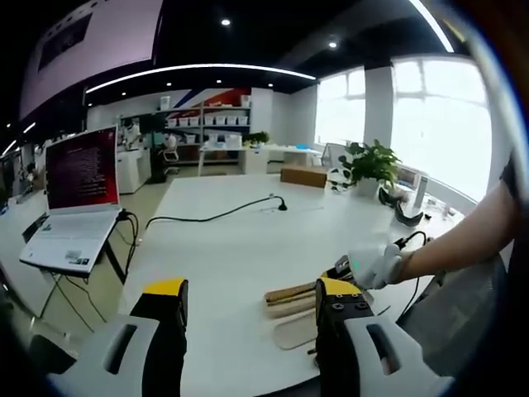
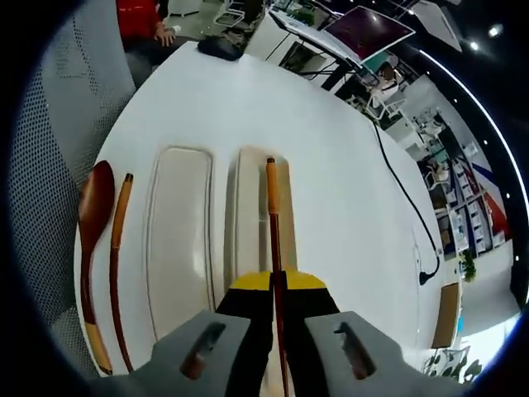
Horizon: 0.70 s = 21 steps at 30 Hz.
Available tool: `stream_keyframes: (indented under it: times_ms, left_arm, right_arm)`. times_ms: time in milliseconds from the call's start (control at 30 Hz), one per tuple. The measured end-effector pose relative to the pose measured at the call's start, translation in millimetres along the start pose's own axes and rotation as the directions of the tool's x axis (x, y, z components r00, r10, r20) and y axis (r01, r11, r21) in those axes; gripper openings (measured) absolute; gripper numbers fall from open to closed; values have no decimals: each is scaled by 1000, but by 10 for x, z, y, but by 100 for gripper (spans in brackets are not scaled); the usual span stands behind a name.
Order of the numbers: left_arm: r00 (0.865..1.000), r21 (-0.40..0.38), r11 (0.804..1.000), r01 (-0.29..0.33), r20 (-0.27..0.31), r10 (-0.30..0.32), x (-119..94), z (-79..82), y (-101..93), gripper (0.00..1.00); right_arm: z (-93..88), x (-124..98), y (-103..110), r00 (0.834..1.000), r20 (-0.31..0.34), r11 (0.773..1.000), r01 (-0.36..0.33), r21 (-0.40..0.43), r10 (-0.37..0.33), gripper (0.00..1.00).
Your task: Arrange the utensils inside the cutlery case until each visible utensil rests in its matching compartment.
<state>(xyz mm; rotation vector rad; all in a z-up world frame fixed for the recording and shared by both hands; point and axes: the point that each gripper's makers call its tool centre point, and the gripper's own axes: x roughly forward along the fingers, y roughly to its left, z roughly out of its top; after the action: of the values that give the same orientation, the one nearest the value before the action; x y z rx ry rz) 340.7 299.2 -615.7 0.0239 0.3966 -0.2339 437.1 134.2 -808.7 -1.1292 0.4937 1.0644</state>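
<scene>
In the right gripper view the right tongs (image 2: 278, 285) are clenched on a dark chopstick (image 2: 273, 240). The stick runs straight up between the yellow-tipped jaws, and its orange end lies over the right-hand half of the cutlery case (image 2: 248, 215). Whether it touches the floor of that half I cannot tell. The case lies open on the white desk (image 2: 331, 165) as two long pale trays side by side, and the other half (image 2: 178, 240) holds nothing. Just beside that half, toward the desk edge nearest the mesh chair (image 2: 74, 91), a second chopstick (image 2: 116, 265) lies parallel to the case. A wooden spoon (image 2: 92, 223) lies next to it, closer still to the edge. Both rest on the desk outside the case. A black cable (image 2: 405, 198) trails across the far part of the desk.

In the left gripper view the left tongs (image 1: 252, 302) are released, their jaws well apart with nothing between them, held above the near edge of the desk. Past the right jaw the case (image 1: 291, 299) shows in part. A gloved hand (image 1: 376, 265) holds the other gripper over it. A laptop (image 1: 78, 194) stands on a stand off the desk's left edge, and a potted plant (image 1: 372, 165) sits near the far right corner.
</scene>
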Motion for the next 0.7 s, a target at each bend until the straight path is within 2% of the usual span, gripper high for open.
stream_keyframes:
  times_ms: [433,700]
  left_arm:
    - [1000,5,1000,4,-13,-4,13,-18,-10,63]
    - [1000,4,1000,10,-19,-10,19,-30,-22,63]
  right_arm:
    - [-54,61,24,1000,-5,1000,-25,19,25,0]
    - [-63,79,19,999,-1,999,-32,-14,32,0]
